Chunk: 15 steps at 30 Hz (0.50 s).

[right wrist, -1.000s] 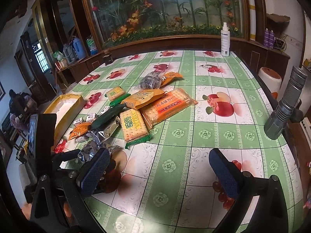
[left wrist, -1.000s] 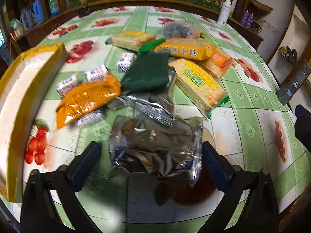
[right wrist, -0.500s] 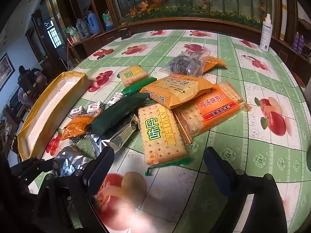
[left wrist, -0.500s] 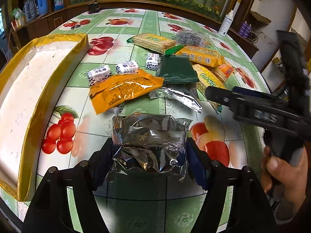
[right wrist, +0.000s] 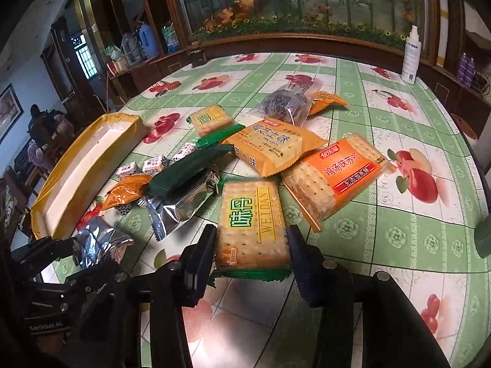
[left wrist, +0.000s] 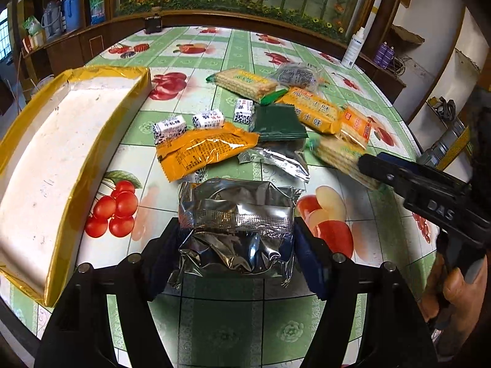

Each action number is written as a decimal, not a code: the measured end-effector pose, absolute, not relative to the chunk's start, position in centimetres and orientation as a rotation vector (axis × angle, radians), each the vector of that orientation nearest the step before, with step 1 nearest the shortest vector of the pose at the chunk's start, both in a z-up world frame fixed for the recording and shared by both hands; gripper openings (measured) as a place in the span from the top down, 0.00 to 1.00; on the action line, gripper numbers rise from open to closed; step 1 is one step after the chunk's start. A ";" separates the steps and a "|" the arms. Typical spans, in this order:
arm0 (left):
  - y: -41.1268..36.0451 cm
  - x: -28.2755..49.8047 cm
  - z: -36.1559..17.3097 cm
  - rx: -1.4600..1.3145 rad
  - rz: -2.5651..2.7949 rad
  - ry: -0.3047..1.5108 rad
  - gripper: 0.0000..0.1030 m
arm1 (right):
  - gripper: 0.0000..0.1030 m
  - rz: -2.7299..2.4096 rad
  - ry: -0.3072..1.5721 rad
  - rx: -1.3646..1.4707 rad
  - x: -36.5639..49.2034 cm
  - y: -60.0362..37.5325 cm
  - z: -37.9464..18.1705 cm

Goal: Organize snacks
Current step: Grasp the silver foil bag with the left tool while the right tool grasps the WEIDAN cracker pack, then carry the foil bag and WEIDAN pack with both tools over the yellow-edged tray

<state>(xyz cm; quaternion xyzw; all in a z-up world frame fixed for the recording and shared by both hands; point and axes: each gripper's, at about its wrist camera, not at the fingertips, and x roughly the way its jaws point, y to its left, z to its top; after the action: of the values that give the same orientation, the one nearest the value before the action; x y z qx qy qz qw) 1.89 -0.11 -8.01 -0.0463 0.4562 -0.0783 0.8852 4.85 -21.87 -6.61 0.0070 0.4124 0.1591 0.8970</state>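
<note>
Left hand-held gripper [left wrist: 236, 242] is clamping a crumpled silver foil snack pouch [left wrist: 236, 217] across its width, pads pressing both side edges; the pouch is sitting at 6 o'clock of the snack pile on the green fruit-print counter [left wrist: 233, 316]. Judgement: light, soft, crinkly, slippery film; the side-edge hold near the middle seam looks adequate, squeeze gently.

Right hand-held gripper [right wrist: 250, 254] is closing around the near end of a yellow-labelled rectangular cracker pack with green ends [right wrist: 250, 220]; its jaws flank the pack's long sides, and pad contact cannot be confirmed. Judgement: stiff but brittle contents, so grip across the short width, not the sealed end.

Both grippers are pitching downward toward the counter. The long gold-rimmed white tray [left wrist: 61, 165] is lying at 9 o'clock, likely the destination.
</note>
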 end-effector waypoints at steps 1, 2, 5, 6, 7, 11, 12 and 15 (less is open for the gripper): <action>-0.1 1.8 -7.8 -0.092 -0.159 0.943 0.32 | 0.54 0.333 0.838 0.020 4.2 -22.1 -6.1; -0.1 1.7 -7.6 -0.090 -0.156 0.939 0.32 | 0.54 0.340 0.827 0.027 3.7 -22.2 -5.6; -0.1 1.4 -7.4 -0.089 -0.154 0.934 0.32 | 0.55 0.352 0.808 0.024 2.5 -22.3 -4.6; -0.1 1.3 -7.4 -0.088 -0.152 0.934 0.32 | 0.55 0.355 0.819 0.009 2.4 -22.2 -4.7; -0.1 1.2 -7.4 -0.087 -0.152 0.936 0.32 | 0.55 0.357 0.827 0.000 2.2 -22.1 -5.0; -0.1 0.7 -7.5 -0.087 -0.154 0.938 0.32 | 0.64 0.353 0.889 -0.027 2.1 -21.7 -7.1; -0.1 0.6 -7.5 -0.087 -0.154 0.938 0.32 | 0.63 0.352 0.903 -0.034 2.0 -21.7 -7.7; 0.2 0.6 -7.5 -0.092 -0.150 0.938 0.32 | 0.54 0.333 0.904 -0.066 2.1 -21.4 -8.4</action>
<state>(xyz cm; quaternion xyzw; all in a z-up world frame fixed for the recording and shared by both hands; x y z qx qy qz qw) 0.56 0.16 -7.48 -0.0445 0.4512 -0.0723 0.8884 2.09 -21.39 -8.37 -0.0319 0.4348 0.1600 0.8856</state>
